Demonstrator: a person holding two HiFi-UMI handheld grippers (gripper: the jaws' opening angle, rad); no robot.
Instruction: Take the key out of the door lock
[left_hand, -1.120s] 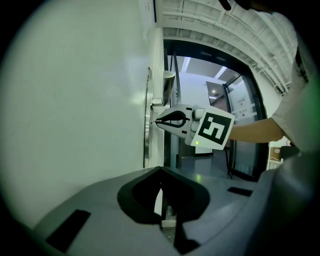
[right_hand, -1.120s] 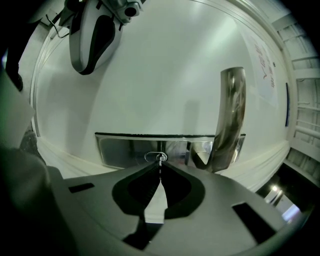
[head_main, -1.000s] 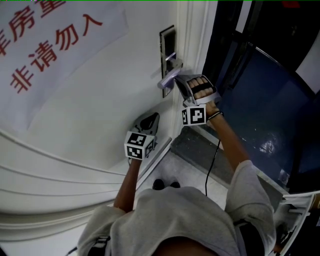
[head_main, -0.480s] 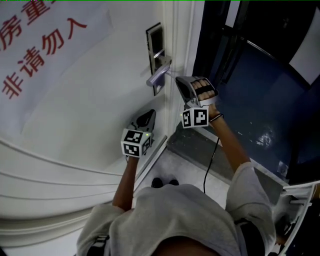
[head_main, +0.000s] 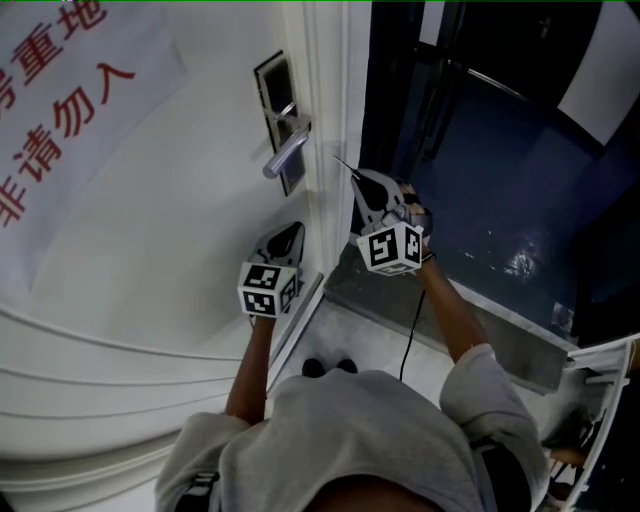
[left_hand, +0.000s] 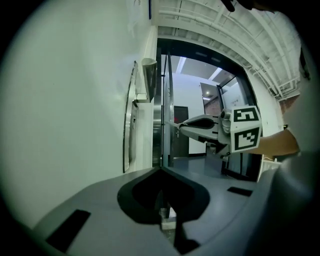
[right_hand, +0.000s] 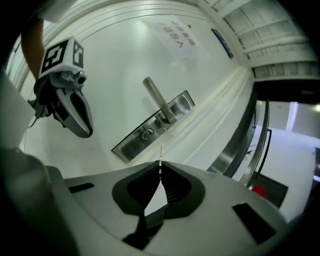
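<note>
Right gripper, clenched on the key, has drawn clear of the door lock at the door's edge; extraction looks complete. Left gripper closed, empty.

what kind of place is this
Probably a doorway in an office-type building: a white door with a lever handle, a notice in red Chinese characters on it, and a dark glossy floor beyond.

I note the key in my right claw, right of the lock plate and apart from it; left claw lower, beside the door.
</note>
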